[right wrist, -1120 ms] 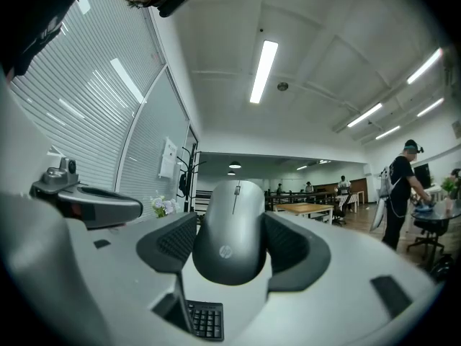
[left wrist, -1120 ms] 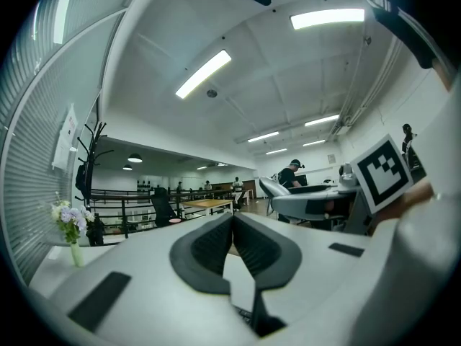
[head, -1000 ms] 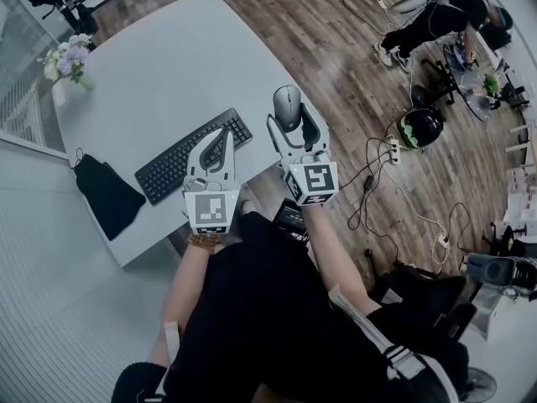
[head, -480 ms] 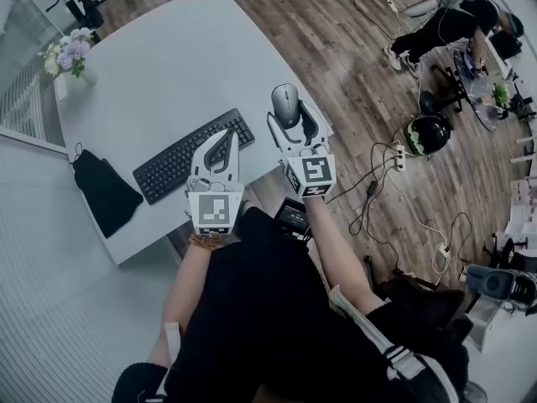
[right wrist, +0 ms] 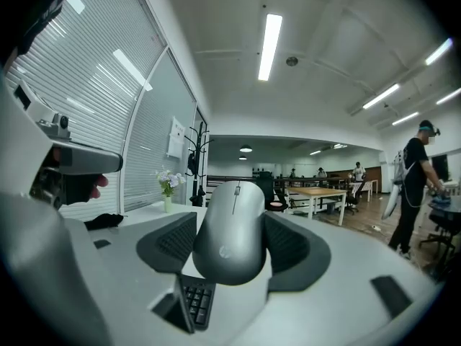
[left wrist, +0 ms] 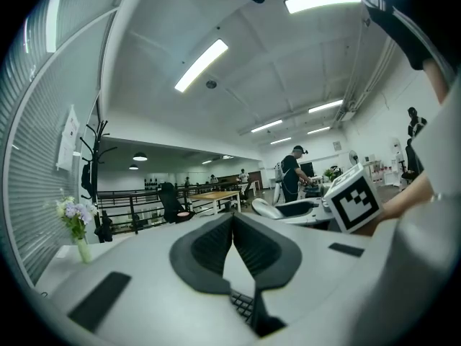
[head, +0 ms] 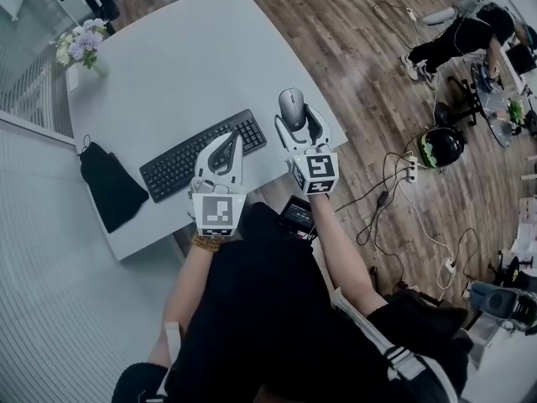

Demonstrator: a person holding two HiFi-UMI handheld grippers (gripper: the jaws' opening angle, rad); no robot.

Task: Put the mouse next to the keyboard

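1. Table (head: 168, 65): its near edge runs just beneath the right claw (head: 297, 117). If the claw lets go too far back, the mouse (right wrist: 230, 229) could, I judge, fall off that edge.
2. Keyboard (head: 180, 162): it lies just left of the right claw and under the left claw (head: 228, 141), whose jaws are pressed together on nothing. A careless swing left could knock the keys.
3. Mouse: it is clamped between the right claw's jaws, its front poking past the tips. Its rounded sides could slip in a loose grip.
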